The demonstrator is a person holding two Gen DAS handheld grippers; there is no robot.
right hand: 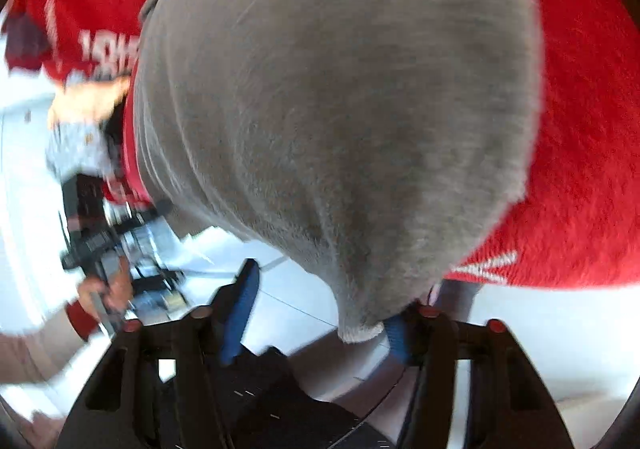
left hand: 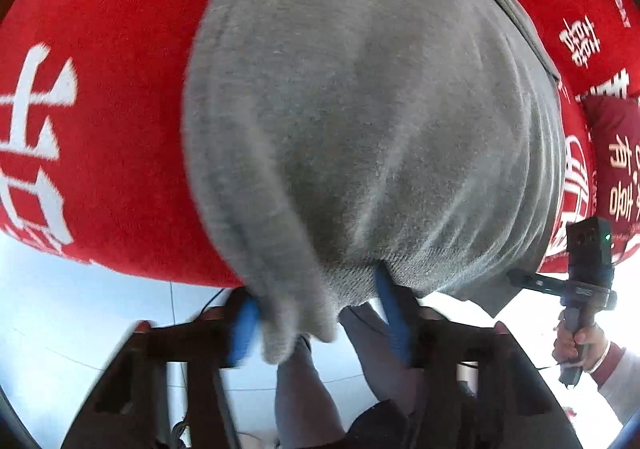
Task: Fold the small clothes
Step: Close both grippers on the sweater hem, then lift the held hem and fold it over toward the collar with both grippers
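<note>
A grey knitted garment (left hand: 360,121) lies spread over a red cloth with white lettering (left hand: 100,109) covering the desk, its near hem hanging off the edge at six o'clock, above pale floor tiles (left hand: 60,309). The left gripper (left hand: 316,313) has a bunched corner of that hem between its blue pads (left hand: 244,329); the jaws look only partly closed, and the blur makes it impossible to tell whether they pinch the fabric. In the right wrist view, the right gripper (right hand: 320,313) meets the opposite corner: cloth drapes against the pad at four o'clock, while the pad (right hand: 240,309) at seven o'clock stands clear of it, so these jaws are not clamped on anything. The person's hand (left hand: 580,341), at four o'clock in the left view, grips the right tool's handle.

As a judgement, the folding has hardly begun: the garment shows no crease or doubled layer, apart from a band along its far edge at one o'clock. Both near corners must be secured, then lifted and carried over.
</note>
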